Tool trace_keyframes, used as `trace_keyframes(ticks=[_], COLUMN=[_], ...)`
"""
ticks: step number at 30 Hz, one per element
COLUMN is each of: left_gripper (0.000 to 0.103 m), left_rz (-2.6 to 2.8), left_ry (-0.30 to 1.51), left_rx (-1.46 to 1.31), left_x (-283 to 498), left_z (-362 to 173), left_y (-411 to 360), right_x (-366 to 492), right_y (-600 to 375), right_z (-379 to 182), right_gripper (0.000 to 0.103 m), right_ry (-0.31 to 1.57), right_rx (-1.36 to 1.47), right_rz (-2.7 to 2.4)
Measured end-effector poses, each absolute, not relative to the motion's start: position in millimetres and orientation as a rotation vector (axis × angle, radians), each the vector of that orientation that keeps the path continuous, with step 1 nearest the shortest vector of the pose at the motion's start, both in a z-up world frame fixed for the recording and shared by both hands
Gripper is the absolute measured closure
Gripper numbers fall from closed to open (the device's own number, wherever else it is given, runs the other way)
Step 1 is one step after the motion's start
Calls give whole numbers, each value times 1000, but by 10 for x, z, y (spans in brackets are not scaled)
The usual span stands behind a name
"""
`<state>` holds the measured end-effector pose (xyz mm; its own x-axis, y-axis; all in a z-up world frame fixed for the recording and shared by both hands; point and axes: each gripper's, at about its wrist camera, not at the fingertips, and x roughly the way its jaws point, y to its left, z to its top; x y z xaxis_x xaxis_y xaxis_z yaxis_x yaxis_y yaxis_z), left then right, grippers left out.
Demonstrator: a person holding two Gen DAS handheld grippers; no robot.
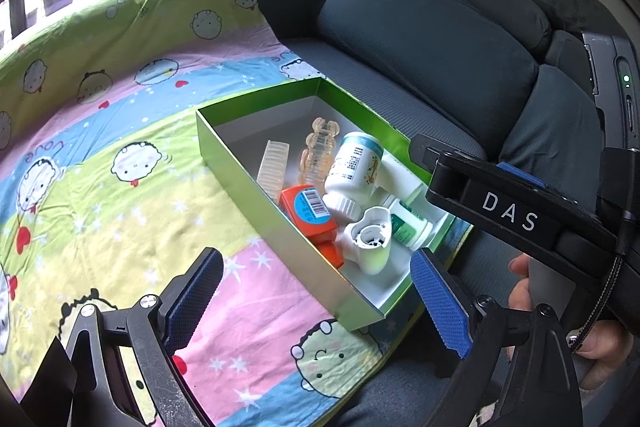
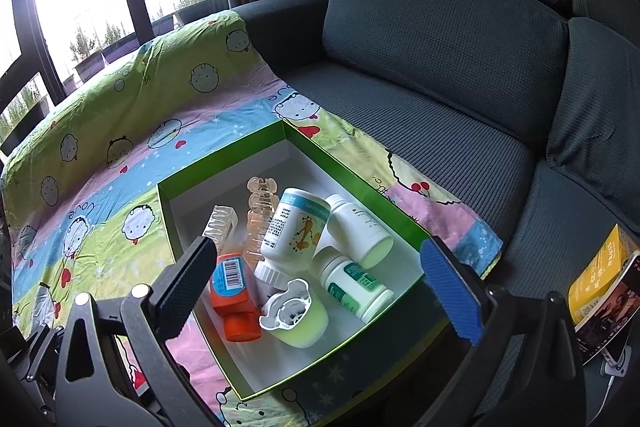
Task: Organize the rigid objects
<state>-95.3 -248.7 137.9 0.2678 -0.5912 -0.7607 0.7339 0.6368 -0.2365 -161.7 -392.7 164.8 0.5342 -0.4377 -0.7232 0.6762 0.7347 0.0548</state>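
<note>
Green box rests on the cartoon blanket, holding bottles and clips. Both grippers, left and right, stand wide open, empty. Only the right view shows a yellow packet, apparently a book.

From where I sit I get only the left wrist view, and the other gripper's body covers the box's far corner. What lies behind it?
Observer: A plain white bottle lies on its side there, near the right-hand wall of the green box.
Operator: Is the right gripper carrying anything?
Observer: No. The right gripper stands open over the box, with nothing between its pads.
Operator: Anything left outside the box?
Observer: A yellow carton sits on the sofa seat, off to the right.
</note>
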Motion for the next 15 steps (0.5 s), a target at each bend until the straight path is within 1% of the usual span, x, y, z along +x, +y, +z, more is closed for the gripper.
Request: trace_keyframes(ticks=[15], left_gripper=[8], left_rz=[-923], left_ry=[896], left_rx=[166], left_x=[-998], left_z=[1471], left_y=[-2389], right_x=[-1614], right_y=[-3875], right_z=[1669], right_gripper=[1], right_ry=[752], right_rx=[320], right_rz=[-701])
